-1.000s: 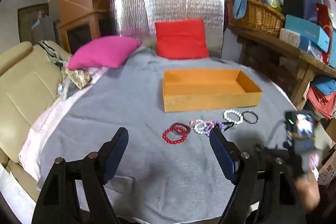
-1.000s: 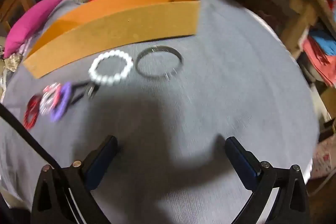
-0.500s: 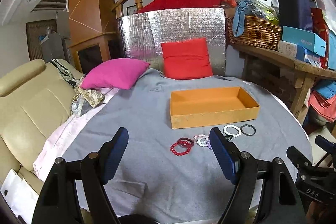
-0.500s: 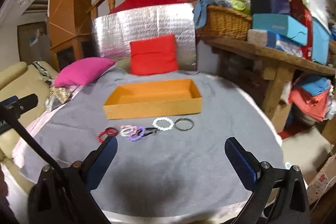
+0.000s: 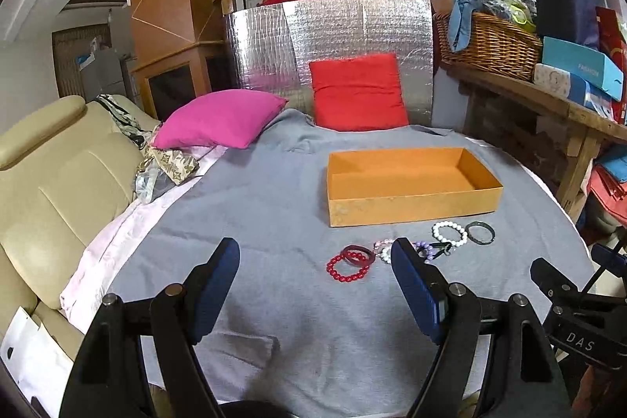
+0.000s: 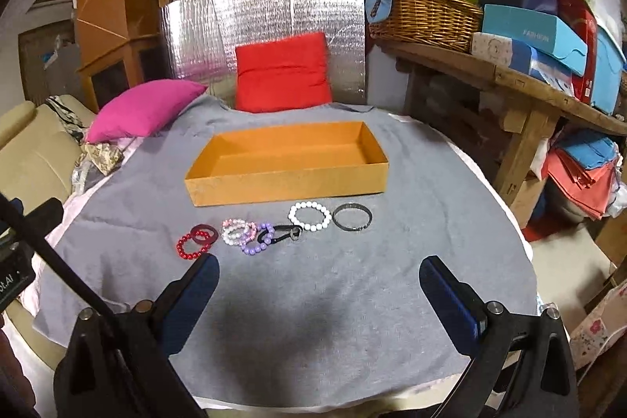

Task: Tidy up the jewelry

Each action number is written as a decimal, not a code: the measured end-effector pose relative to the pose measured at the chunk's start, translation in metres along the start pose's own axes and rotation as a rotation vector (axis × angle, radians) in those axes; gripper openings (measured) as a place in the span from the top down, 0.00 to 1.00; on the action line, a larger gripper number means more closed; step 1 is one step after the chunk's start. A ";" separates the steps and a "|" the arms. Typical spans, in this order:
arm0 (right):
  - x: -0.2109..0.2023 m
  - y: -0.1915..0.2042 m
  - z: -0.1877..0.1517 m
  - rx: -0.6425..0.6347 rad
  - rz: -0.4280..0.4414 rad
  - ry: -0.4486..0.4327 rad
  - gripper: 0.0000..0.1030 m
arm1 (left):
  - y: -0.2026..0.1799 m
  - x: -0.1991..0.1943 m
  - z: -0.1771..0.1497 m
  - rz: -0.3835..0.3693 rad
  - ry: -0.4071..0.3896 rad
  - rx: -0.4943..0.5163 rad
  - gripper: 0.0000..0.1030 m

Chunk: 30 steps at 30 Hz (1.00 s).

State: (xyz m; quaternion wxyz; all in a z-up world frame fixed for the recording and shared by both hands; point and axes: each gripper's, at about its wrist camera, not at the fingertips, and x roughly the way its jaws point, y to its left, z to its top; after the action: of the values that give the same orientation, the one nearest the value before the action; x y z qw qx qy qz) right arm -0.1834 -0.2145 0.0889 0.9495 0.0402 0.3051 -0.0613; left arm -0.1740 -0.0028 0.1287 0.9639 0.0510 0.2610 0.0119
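Bracelets (image 6: pixel 309 216) in a row before the orange box (image 6: pixel 288 179); left tool (image 5: pixel 315 294) and right tool (image 6: pixel 319 304) both spread wide, nothing held.

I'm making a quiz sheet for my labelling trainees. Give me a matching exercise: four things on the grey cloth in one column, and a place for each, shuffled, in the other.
Things:
1. red bead bracelet
2. white bead bracelet
3. dark bangle
4. orange box

Places:
A. right end of the jewelry row
B. behind the row, nearer the red cushion
C. left end of the row
D. just left of the dark bangle

Pairs: 1-C, 2-D, 3-A, 4-B
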 end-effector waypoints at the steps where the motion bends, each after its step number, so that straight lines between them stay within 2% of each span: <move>1: 0.001 0.001 -0.001 -0.001 -0.005 0.005 0.00 | 0.000 0.001 -0.001 0.003 0.002 -0.001 0.22; 5: 0.003 0.001 0.000 0.025 0.001 0.029 0.00 | 0.003 0.004 -0.001 0.008 0.007 -0.004 0.22; 11: -0.002 0.003 0.003 0.032 -0.034 0.022 0.00 | 0.003 0.007 -0.003 0.016 0.012 -0.001 0.22; 30: 0.007 0.015 0.009 -0.033 -0.095 0.025 0.00 | 0.002 0.018 -0.008 0.018 0.034 0.001 0.22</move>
State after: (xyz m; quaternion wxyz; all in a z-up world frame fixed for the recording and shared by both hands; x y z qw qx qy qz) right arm -0.1706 -0.2016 0.0925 0.9421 0.0110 0.3196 -0.1006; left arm -0.1626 0.0010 0.1125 0.9592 0.0537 0.2769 0.0214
